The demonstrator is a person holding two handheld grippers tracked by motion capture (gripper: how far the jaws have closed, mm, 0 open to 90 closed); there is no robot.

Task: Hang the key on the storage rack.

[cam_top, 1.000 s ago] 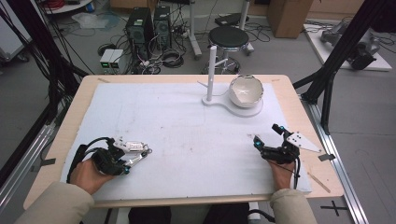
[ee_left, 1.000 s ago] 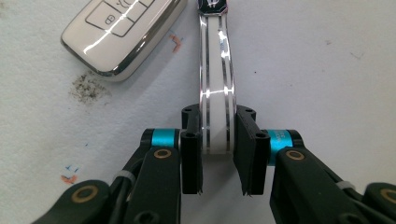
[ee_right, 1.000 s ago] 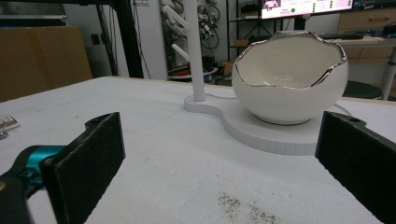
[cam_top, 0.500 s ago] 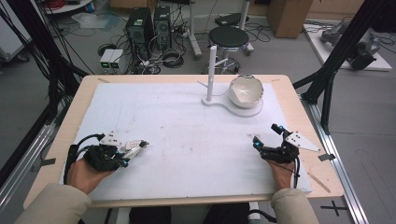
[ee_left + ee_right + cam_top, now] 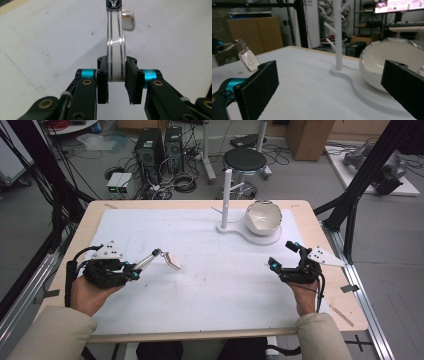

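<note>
Key fob strap (image 5: pixel 115 50) clamped in left hand-held gripper (image 5: pixel 116 85).

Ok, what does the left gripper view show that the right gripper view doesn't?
Left gripper view: the left gripper close up, shut on a white striped strap. Right gripper view: the right gripper with jaws open, the bowl and the post. Both: the fob hanging off the strap's end, and the white mat.

A white bowl (image 5: pixel 263 217) sits beside a thin white pole (image 5: pixel 226 196) on a white stand (image 5: pixel 250 232) at the far side of the worktop (image 5: pixel 210 270).
</note>
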